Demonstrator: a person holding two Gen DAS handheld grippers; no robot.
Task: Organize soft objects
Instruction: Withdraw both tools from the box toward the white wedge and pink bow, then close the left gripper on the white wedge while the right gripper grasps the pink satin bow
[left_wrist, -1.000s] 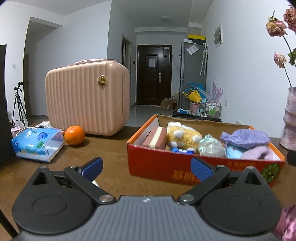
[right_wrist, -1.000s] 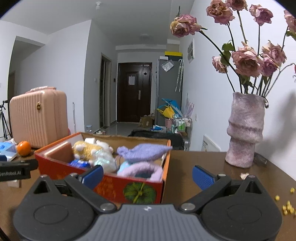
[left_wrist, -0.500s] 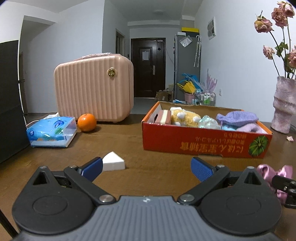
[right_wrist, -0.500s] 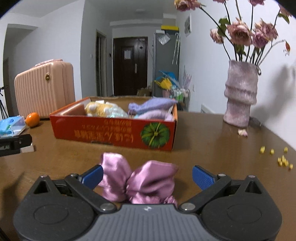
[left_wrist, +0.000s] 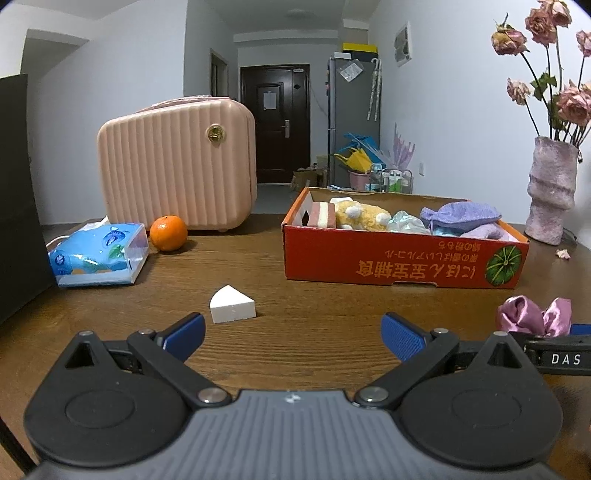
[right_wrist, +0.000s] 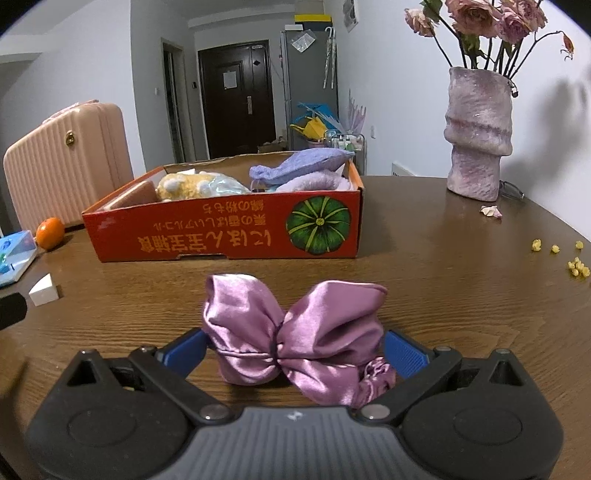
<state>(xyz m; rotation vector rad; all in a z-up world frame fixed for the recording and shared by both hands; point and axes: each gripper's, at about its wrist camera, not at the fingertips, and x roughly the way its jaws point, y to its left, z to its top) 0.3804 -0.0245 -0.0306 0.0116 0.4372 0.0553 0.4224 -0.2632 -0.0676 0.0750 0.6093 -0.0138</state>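
Observation:
A pink satin bow scrunchie (right_wrist: 295, 336) lies on the wooden table, between the open blue fingers of my right gripper (right_wrist: 293, 350); the pads flank it without squeezing. The same bow (left_wrist: 532, 317) shows at the right edge of the left wrist view. My left gripper (left_wrist: 293, 334) is open, low over the table, with a white wedge sponge (left_wrist: 232, 305) just ahead of its left finger. The red cardboard box (left_wrist: 402, 264) (right_wrist: 221, 236) behind holds a yellow plush toy (left_wrist: 360, 214), a pink-and-white sponge, a clear bag and purple cloths (right_wrist: 299, 168).
A pink ribbed case (left_wrist: 177, 166), an orange (left_wrist: 168, 233) and a blue tissue pack (left_wrist: 99, 254) stand at the left. A pink vase (right_wrist: 478, 134) with dried roses stands at the right rear, with a petal and yellow crumbs (right_wrist: 576, 266) on the table.
Both grippers have pulled back from the box and dropped toward the table. The right one has closed in on the pink bow, which now sits between its fingers; the white sponge has come into the left view.

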